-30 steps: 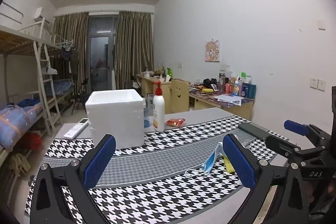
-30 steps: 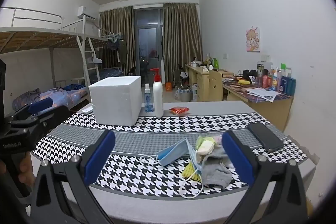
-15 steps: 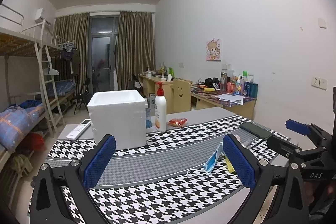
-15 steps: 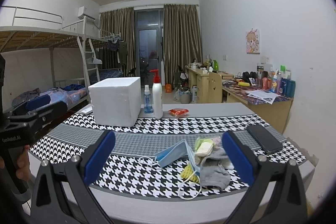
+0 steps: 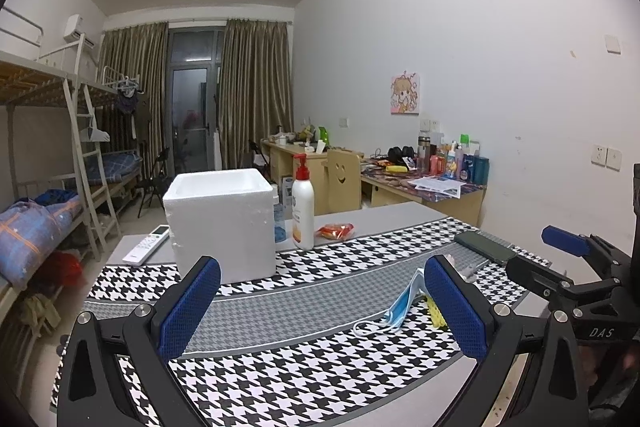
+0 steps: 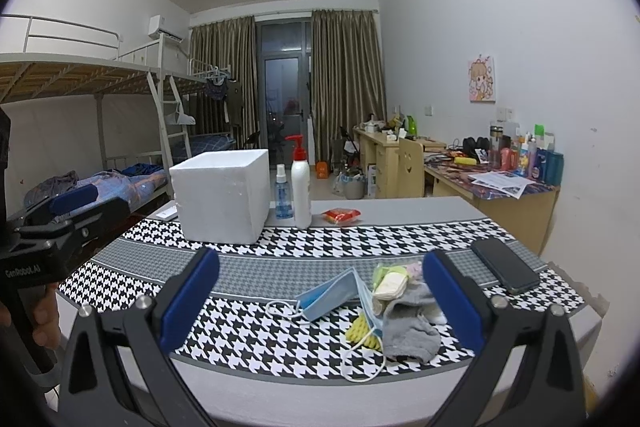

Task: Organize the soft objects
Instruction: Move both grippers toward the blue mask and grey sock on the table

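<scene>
A pile of soft things lies on the houndstooth cloth: a blue face mask [image 6: 330,294], a grey sock [image 6: 408,327], a yellow sponge [image 6: 360,329] and pale small cloths [image 6: 390,277]. The mask also shows in the left wrist view [image 5: 404,301]. A white foam box [image 6: 222,197] stands open-topped at the back left, also in the left wrist view [image 5: 220,223]. My right gripper [image 6: 320,301] is open and empty, held in front of the pile. My left gripper [image 5: 322,307] is open and empty, left of the pile.
A pump bottle [image 6: 301,187] and a blue spray bottle [image 6: 282,197] stand right of the box. A red snack packet [image 6: 342,215] lies behind. A dark phone [image 6: 504,263] lies at the right. A remote [image 5: 146,243] lies left of the box.
Both grippers have drifted slightly; the views shift a little. Both stay open and empty, and nothing on the table has moved.
</scene>
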{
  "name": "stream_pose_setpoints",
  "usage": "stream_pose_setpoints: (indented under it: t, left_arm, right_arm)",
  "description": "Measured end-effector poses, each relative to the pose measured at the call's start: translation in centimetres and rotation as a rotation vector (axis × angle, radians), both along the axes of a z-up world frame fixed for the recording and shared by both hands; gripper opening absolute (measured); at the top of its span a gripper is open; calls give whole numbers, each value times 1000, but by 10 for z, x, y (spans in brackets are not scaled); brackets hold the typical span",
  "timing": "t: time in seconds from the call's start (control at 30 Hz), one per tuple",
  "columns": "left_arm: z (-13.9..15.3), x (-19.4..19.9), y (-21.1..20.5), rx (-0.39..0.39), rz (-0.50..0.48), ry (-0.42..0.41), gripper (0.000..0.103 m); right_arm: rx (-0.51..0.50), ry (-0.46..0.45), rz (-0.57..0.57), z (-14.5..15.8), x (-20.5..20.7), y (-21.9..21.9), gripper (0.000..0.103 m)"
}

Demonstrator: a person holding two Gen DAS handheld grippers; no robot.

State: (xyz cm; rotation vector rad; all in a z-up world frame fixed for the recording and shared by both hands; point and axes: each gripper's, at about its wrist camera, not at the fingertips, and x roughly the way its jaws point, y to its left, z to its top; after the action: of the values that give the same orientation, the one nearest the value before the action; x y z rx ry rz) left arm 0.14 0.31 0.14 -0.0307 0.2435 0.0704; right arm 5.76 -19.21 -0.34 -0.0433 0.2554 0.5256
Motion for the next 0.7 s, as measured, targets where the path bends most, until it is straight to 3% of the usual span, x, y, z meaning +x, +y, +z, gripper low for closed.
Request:
stream_pose_setpoints:
  t: [0.7]
  left_arm:
    - [-6, 30, -9, 12, -52, 78, 102]
  right_arm:
    - [-8, 60, -28, -7, 25, 0, 103]
